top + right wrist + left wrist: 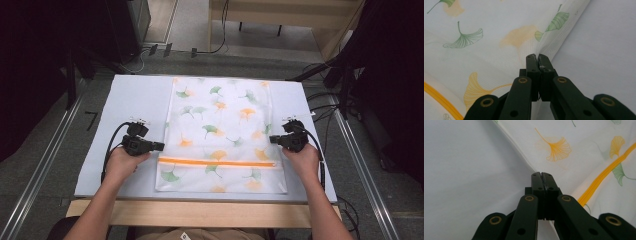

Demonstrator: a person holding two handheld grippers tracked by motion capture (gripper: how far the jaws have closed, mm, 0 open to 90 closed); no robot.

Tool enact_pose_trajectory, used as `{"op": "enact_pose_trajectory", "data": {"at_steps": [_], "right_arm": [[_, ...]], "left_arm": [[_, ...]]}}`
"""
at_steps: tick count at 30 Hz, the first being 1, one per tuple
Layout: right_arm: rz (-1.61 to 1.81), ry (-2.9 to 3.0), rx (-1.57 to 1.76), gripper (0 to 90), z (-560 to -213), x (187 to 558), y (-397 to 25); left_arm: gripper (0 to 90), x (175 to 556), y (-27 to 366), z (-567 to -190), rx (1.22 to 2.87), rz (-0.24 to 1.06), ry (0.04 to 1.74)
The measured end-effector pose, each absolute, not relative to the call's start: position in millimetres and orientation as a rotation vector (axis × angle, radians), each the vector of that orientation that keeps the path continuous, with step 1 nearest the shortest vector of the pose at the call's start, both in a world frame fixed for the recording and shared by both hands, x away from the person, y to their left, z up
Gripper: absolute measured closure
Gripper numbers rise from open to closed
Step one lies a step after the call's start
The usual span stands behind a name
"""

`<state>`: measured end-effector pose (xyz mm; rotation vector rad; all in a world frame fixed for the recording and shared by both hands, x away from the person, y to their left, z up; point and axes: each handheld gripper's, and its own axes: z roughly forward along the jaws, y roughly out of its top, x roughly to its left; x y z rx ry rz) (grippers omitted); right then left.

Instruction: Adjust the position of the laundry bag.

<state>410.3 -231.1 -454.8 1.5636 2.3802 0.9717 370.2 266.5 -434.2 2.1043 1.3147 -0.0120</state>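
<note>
So we've got the mesh laundry bag (220, 135) lying flat in the middle of the white table (135, 95), ginkgo leaf print all over it, with the orange zipper (217, 162) running across near our edge. Our left gripper (161, 146) sits at the bag's left edge just above the zipper, jaws pressed together, and in the left gripper view the seam runs right up to the tips (541, 175). Our right gripper (272, 139) does likewise on the right edge, jaws clamped with the hem caught between them (537, 58).
</note>
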Motion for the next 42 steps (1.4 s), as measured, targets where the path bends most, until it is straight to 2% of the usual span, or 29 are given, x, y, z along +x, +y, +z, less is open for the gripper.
{"op": "enact_pose_trajectory", "data": {"at_steps": [11,22,26,29,35,39,42], "right_arm": [[0.982,2.457,1.451,90.0,-450,411,-195],[0.994,2.477,1.412,89.6,-450,411,-182],[0.987,2.483,1.403,86.5,-450,411,-178],[0.969,2.482,1.401,77.1,-451,412,-179],[1.020,2.419,1.425,64.6,-444,407,-189],[1.019,2.407,1.417,62.6,-440,399,-194],[1.032,2.400,1.414,61.3,-436,393,-196]], "left_arm": [[90.0,361,299,-428,2.061,0.013,1.378],[90.0,360,311,-429,2.061,0.033,1.413],[89.0,359,311,-428,2.051,0.034,1.422],[80.6,357,311,-425,2.043,0.038,1.402],[55.6,353,312,-416,2.009,0.069,1.325],[45.1,352,303,-411,2.014,0.070,1.281],[40.9,351,294,-410,2.028,0.064,1.254]]}}
